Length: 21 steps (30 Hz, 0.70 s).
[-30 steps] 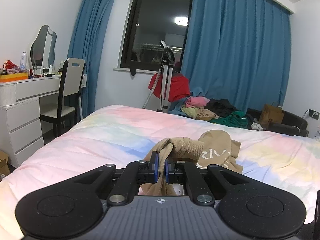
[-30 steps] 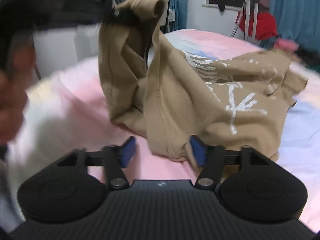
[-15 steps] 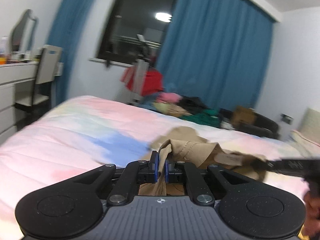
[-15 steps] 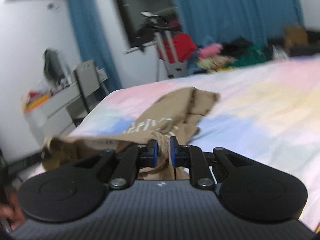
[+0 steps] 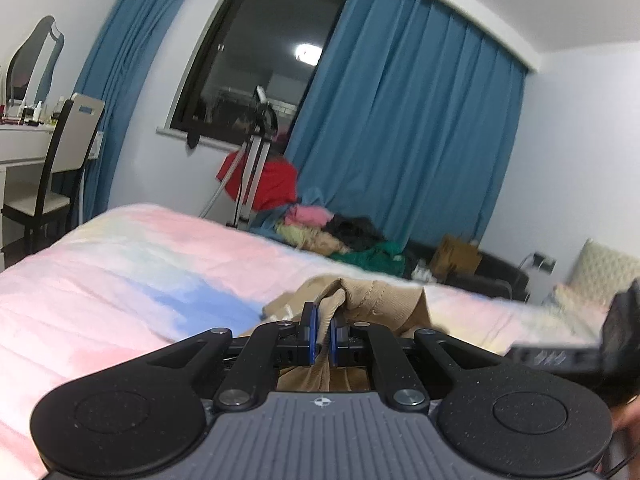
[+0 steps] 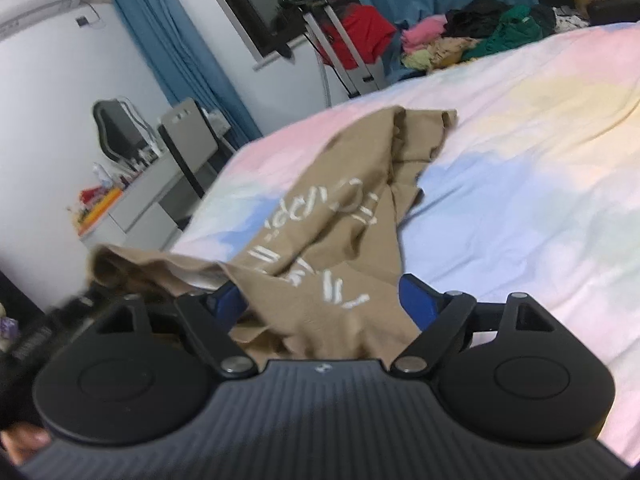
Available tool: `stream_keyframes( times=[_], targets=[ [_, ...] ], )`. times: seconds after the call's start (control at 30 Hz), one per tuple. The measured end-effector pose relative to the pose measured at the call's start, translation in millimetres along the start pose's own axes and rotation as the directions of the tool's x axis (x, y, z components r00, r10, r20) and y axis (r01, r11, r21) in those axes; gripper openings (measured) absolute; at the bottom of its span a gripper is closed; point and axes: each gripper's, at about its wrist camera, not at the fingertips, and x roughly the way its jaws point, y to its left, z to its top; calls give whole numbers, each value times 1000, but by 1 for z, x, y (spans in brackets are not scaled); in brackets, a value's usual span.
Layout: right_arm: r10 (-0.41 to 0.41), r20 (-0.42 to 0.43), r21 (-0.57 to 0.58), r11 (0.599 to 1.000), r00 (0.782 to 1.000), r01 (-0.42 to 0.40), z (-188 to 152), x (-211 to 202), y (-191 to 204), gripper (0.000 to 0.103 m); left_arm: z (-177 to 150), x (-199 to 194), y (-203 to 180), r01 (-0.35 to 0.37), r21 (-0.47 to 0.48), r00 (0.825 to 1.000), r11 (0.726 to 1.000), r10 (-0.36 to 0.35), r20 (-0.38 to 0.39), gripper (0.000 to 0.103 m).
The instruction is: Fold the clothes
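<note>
**Right side just let go of the tan tee, left still has it**

Biggest thing first: the bed (image 6: 540, 168) with its pastel quilt carries everything. On it, toward the near edge, lies the tan T-shirt (image 6: 340, 216) with white print, still bunched and nowhere near flat.

What changed: half a second ago the right hand-held gripper (image 6: 324, 300) was pinched tight on a wad of that shirt. Now its jaws are opening, blue pads standing wide, with the cloth draped loosely between them rather than pressed. So that corner is released, which I'd read as a re-grip or as laying that edge down on the bed before the first fold. Folding proper hasn't really started, I'd say.

The left hand-held gripper (image 5: 320, 332) hasn't budged on its grip: clenched on a fold of the tan fabric, which rises in a ridge just past the fingertips.

Long axis: in the right wrist view the shirt runs from the gripper away across the bed toward the window (image 6: 248, 12) side, the far end crumpled into a loose heap.
</note>
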Motion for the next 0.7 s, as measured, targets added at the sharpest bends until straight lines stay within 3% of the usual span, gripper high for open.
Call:
stream_keyframes(
  times=[0.13, 0.27, 0.37, 0.43, 0.5, 0.57, 0.7],
  targets=[
    [-83, -26, 2, 997, 996, 83, -8, 3, -3, 83, 8, -8, -3, 42, -19, 998, 999, -41, 53, 7],
    [-186, -85, -34, 982, 979, 184, -20, 5, -8, 83, 9, -13, -8, 24, -11, 996, 1000, -23, 86, 6],
    [-201, -85, 31, 978, 976, 205, -22, 0, -23, 83, 8, -15, -5, 19, -33, 996, 999, -16, 85, 6],
    [-207, -40, 70, 975, 978, 209, -19, -9, -25, 83, 7, -16, -6, 17, -30, 996, 999, -15, 84, 6],
    [-177, 10, 69, 982, 984, 176, -16, -19, -20, 84, 8, -18, -8, 20, -27, 997, 999, -18, 80, 6],
    [-86, 40, 65, 994, 995, 83, -12, -25, -18, 83, 7, -18, -8, 21, -23, 997, 1000, -19, 75, 6],
    [56, 33, 66, 996, 998, -58, -10, -25, -12, 84, 5, -16, -8, 27, -20, 998, 999, -26, 66, 6]
  ],
)
